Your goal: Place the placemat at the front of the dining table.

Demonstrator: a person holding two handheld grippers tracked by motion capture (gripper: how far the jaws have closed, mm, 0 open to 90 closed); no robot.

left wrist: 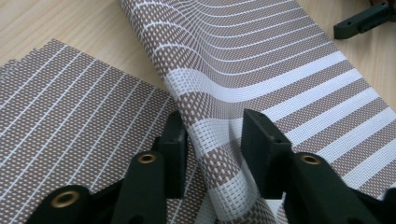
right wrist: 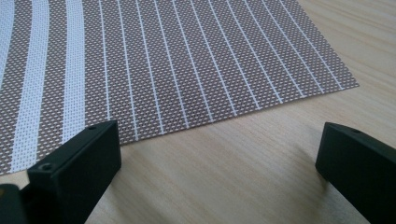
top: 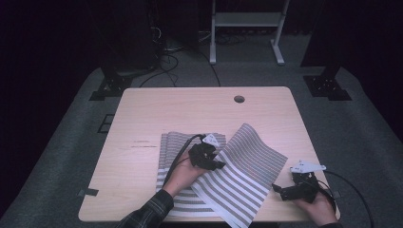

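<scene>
Where the light wood table stands on grey carpet, the room behind it is dark, with cables on the floor and a white frame stand at the back. A round cable hole sits near the table's far edge. Two striped woven mats lie on the near half: the lower mat flat, the upper mat laid askew across it, with one edge raised.

The high view shows the left gripper over the mats' overlap and the right gripper near the table's near right corner, just beside the upper mat. The left gripper view shows what the high view cannot: a raised fold of the upper mat stands between narrowly set jaws; whether both pads press on it cannot be told. The right gripper view shows jaws spread wide over bare wood, holding nothing, with the mat's corner lying flat ahead.
</scene>
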